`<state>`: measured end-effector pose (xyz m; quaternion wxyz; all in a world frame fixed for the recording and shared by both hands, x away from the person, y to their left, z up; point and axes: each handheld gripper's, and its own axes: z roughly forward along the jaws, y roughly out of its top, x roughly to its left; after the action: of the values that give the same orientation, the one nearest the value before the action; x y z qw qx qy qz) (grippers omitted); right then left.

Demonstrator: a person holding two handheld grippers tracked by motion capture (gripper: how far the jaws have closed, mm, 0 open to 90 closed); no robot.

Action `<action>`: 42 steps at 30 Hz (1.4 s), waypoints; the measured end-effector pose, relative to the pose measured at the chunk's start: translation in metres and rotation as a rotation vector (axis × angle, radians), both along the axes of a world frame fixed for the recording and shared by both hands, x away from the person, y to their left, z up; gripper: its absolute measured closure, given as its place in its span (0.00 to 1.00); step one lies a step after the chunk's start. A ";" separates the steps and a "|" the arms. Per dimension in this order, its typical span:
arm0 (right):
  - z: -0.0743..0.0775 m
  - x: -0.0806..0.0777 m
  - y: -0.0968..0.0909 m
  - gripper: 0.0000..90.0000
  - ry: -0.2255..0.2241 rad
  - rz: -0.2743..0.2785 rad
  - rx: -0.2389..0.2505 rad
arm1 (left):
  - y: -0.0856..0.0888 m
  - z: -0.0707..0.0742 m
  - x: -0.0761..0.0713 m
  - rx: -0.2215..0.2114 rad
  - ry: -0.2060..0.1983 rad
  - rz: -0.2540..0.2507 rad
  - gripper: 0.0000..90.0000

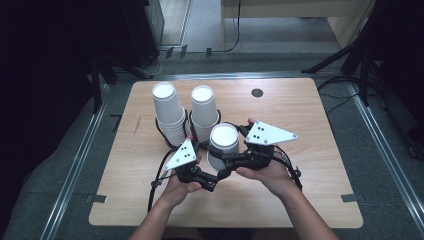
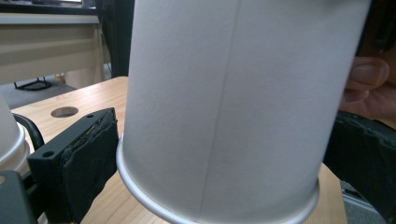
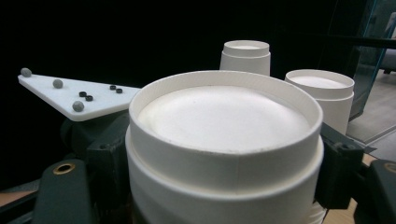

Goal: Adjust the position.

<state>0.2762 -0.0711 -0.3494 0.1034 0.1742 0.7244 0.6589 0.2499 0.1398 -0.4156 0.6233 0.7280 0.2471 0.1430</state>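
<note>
Cups upside down, short nested stack at bench centre, just before two taller stacks. Right tool clamped on upper cup; left tool pads flank lower cup, looks gripped. Likely split hold for pulling the cups apart.

Your table is light wood with a round hole at one o'clock. Two stacks of upturned cups stand at eleven; a third stack stands near centre.
</note>
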 end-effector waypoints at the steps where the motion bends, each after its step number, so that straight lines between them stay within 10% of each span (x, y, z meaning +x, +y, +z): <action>1: 0.001 -0.001 0.000 0.26 0.005 0.002 0.003 | -0.001 -0.001 0.000 0.007 -0.001 0.002 0.00; 42: -0.002 -0.002 -0.001 0.26 0.045 0.054 0.036 | -0.006 -0.007 0.000 0.008 0.004 -0.009 0.04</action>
<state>0.2743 -0.0726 -0.3514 0.0662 0.1713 0.7190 0.6703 0.2503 0.1340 -0.4222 0.6204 0.7319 0.2444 0.1400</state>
